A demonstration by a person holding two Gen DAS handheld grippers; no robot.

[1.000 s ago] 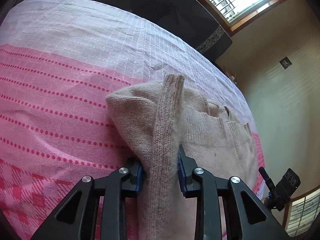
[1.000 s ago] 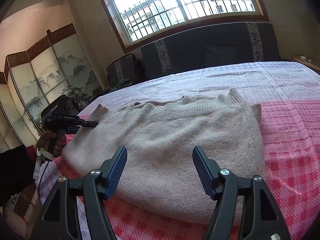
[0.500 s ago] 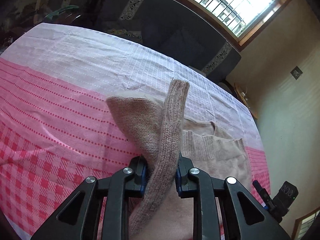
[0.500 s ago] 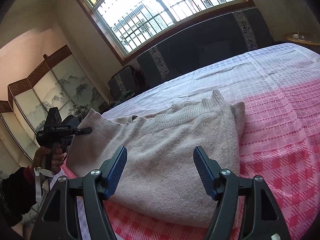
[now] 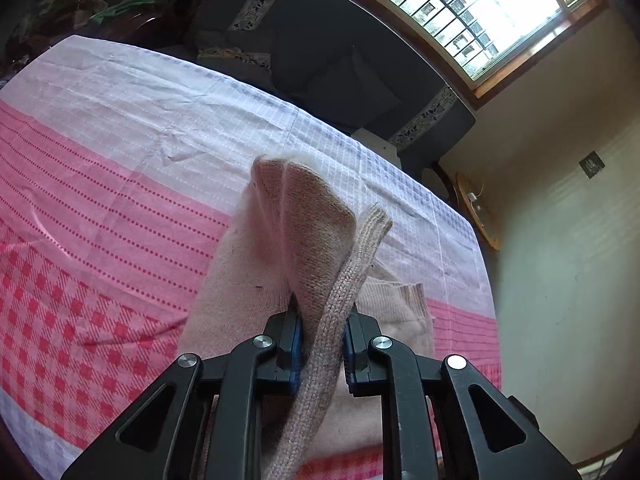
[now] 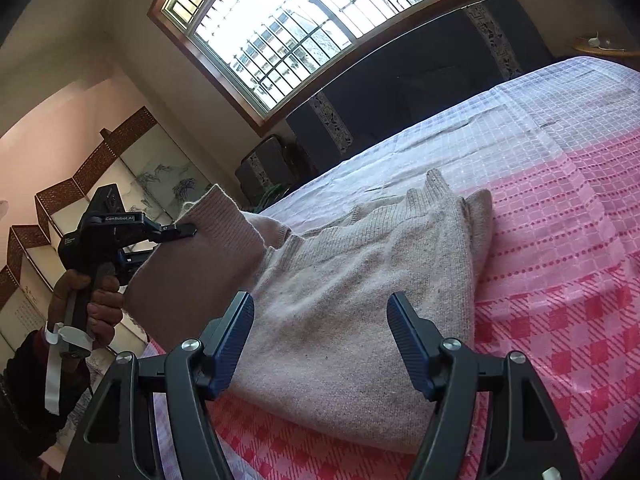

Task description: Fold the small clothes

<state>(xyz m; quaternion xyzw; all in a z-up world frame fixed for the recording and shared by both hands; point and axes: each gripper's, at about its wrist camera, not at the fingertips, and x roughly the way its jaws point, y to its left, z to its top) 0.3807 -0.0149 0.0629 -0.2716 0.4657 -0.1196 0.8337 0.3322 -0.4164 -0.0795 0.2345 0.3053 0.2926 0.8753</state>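
Sweater point(image 6: 360, 288): fuzzy matt beige knit. Bedspread point(image 5: 100, 184): woven cloth. Right gripper point(image 6: 320, 336): matt black plastic, ribbed blue pads.

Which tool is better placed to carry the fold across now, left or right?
Left. The left tool is shut on the sweater edge and holds it lifted off the bed. The right tool hangs open above the flat part, gripping nothing.

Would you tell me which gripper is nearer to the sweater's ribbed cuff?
Left. The left gripper is shut on the sweater beside its ribbed cuff; the right gripper hovers open over the folded body, apart from the cuff.
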